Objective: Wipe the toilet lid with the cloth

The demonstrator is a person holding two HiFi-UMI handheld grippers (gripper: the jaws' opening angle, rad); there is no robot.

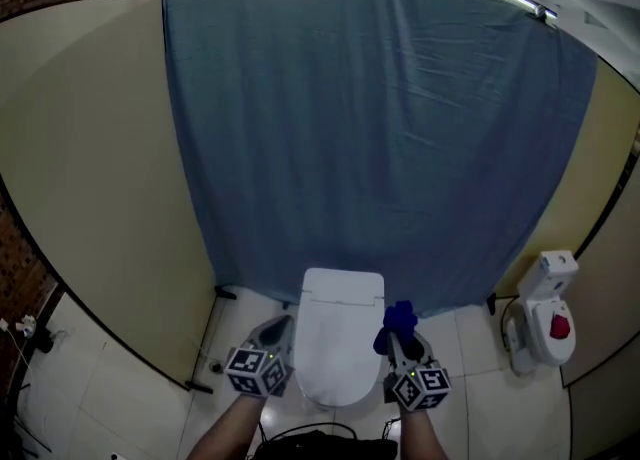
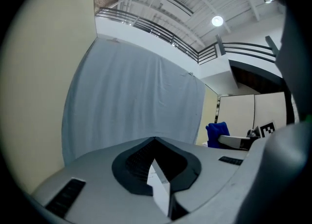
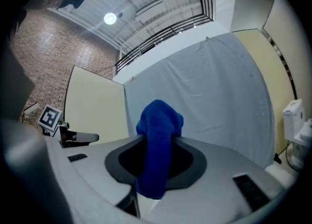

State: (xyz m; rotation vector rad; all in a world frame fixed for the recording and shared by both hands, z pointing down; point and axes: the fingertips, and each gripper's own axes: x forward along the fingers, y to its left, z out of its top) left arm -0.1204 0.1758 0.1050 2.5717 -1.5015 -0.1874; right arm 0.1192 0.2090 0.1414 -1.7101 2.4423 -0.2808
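I see the toilet lid (image 1: 342, 333) down over its bowl: smooth, white, rounded at the front and squarer at the back. My right gripper (image 1: 402, 341) is clamped on the cloth (image 1: 399, 319), a deep blue, fuzzy wad that bulges above the jaw tips and droops between them, just beside the lid's right edge. My left gripper (image 1: 277, 334) sits by the lid's left edge, jaws pressed together with nothing between them. Behind hangs a creased blue sheet (image 1: 380, 128) between flat beige panels (image 1: 90, 148). A second white fixture (image 1: 545, 313) with a red knob stands well apart at right on the pale tiled floor (image 1: 470, 373).
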